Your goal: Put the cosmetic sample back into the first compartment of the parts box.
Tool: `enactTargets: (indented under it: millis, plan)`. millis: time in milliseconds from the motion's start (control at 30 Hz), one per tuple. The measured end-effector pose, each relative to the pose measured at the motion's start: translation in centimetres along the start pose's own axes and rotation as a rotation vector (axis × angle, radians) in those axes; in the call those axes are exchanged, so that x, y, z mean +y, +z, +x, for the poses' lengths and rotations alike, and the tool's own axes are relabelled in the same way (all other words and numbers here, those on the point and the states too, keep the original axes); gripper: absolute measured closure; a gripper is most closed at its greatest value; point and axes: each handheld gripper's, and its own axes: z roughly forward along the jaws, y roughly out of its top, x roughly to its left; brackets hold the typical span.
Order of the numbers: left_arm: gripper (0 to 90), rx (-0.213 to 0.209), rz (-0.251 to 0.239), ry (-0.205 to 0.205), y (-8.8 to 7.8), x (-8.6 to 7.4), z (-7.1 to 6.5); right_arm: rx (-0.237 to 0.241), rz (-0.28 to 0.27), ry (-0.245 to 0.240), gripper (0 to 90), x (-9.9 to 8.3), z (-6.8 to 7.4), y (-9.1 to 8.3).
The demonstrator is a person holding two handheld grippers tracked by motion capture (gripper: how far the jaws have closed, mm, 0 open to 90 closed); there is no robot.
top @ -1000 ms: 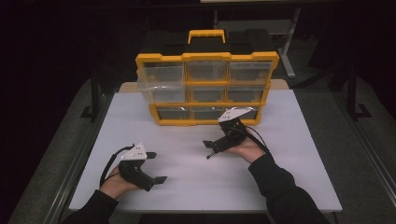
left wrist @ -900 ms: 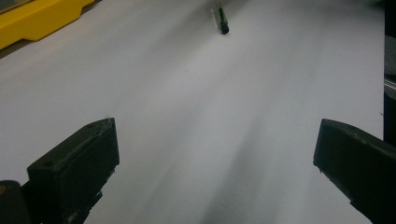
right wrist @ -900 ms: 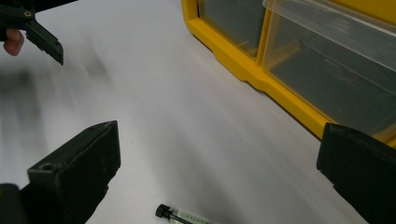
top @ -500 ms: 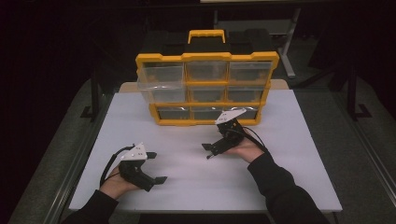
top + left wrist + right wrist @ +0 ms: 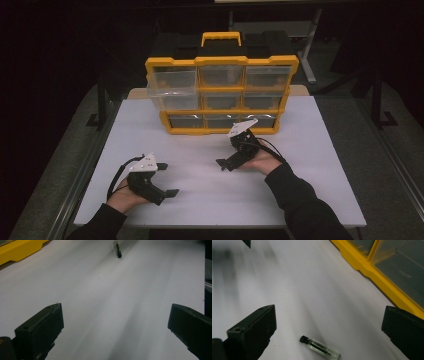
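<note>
Looking down on a white tabletop [image 5: 200, 200] sitting over a grey floor [image 5: 385, 165], with darkness closing in behind. Showing a yellow parts organiser [image 5: 220, 61] standing upright near the far edge of the tabletop, facing the viewer and carrying a yellow handle [image 5: 221, 35] on its black top. Holding nine clear drawers in three rows of three, with the top-left drawer [image 5: 172, 82] sticking out forward past the frame and the other eight sitting flush. Flanking the table, dark upright posts rising at the left [image 5: 101, 100] and at the right [image 5: 376, 95]. Showing up close, in the right gripper view, the organiser's yellow bottom rail [image 5: 372, 270] resting on the white surface.
</note>
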Motion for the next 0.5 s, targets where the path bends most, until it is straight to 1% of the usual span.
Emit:
enactTargets:
  millis: [200, 233, 333, 367, 400, 500]
  plan:
    - [0.0, -0.002, 0.005, 0.001, 0.04, -0.01, 0.02, 0.019, 0.047, -0.014, 0.3, -0.27, 0.16, 0.51]
    - [0.0, -0.003, 0.005, 0.002, 0.05, -0.01, 0.02, 0.02, 0.053, -0.031, 0.3, -0.34, 0.08, 0.59]
    - [0.0, -0.004, 0.004, 0.002, 0.05, -0.01, 0.02, 0.023, 0.066, -0.036, 0.4, -0.44, 0.06, 0.73]
    - [0.0, -0.003, 0.005, 0.001, 0.05, -0.02, 0.02, 0.022, 0.075, -0.053, 0.4, -0.5, -0.05, 0.78]
    - [0.0, -0.003, 0.005, 0.001, 0.04, -0.02, 0.02, 0.022, 0.076, -0.044, 0.4, -0.52, 0.01, 0.84]
    - [0.0, -0.004, 0.005, 0.001, 0.05, -0.02, 0.03, 0.026, 0.1, -0.043, 1.2, -0.66, 0.07, 1.07]
